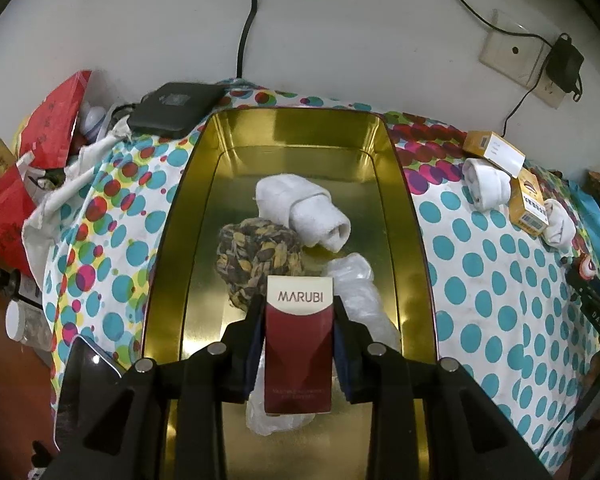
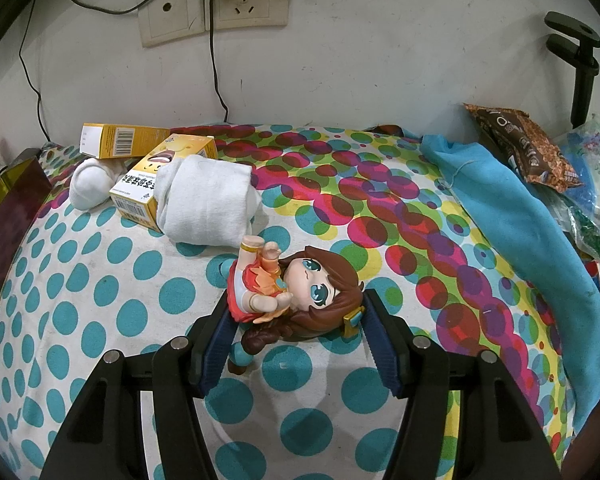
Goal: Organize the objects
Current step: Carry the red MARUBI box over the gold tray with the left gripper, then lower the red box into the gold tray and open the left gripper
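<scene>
Left tool (image 1: 296, 340): jaws partly closed, one pad on each long side of the red MARUBI box (image 1: 299, 344). I have it held over the lower centre of the gold tin tray (image 1: 410, 208), which fills the middle of the left wrist view. Already in the tray: a rolled white sock (image 1: 302, 208), a woven ball (image 1: 256, 260) and a clear plastic wrap (image 1: 360, 300) directly under the box.

Right tool (image 2: 296, 322): jaws about half open, set on either side of the doll figure (image 2: 296, 288), which lies on its side on the dotted cloth (image 2: 100, 320) of the desk at frame centre. The right pad sits at the hair clip and the left at the red dress. I cannot tell whether the pads press or merely bracket it.

Risks, as I judge them:
- The box would land on the crumpled wrap, not flat metal, so it may tip or slide against the ball.
- The doll's head is round and heavy while its limbs are thin. A grip across hair and skirt could let it pivot or slip out on lifting.
- Yellow boxes (image 2: 160, 184) and another sock (image 2: 208, 204) at upper left of the right wrist view are stacked loosely, so a careless reach could scatter them.
</scene>
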